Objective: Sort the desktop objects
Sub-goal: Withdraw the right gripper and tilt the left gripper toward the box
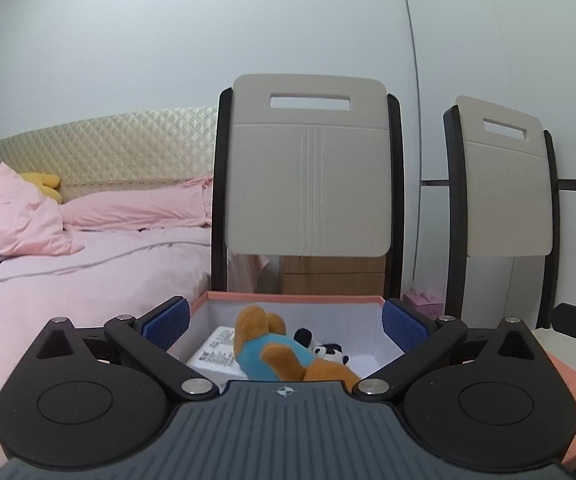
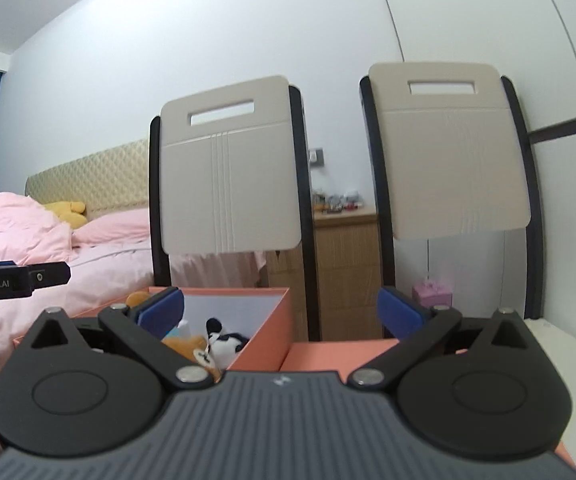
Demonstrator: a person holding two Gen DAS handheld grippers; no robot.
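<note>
An open salmon-pink box [image 1: 296, 299] with a white inside sits right below my left gripper [image 1: 285, 322]. It holds a brown plush dog in a teal shirt [image 1: 273, 354], a black-and-white panda toy [image 1: 322, 346] and a white printed packet [image 1: 217, 354]. My left gripper is open, its blue pads [image 1: 167, 322] spread over the box's side walls, nothing between them. In the right wrist view the same box [image 2: 265, 338] lies at lower left with the panda toy [image 2: 223, 340] showing. My right gripper [image 2: 281, 312] is open and empty, above a flat salmon lid [image 2: 340, 354].
Two beige chair backs [image 1: 308, 168] [image 2: 456, 152] with black frames stand just behind the box. A bed with pink bedding [image 1: 87, 256] and a yellow plush [image 1: 43, 182] fills the left. A wooden nightstand [image 2: 346, 264] and a small pink box [image 2: 432, 294] sit behind. A white tabletop [image 2: 564, 356] lies right.
</note>
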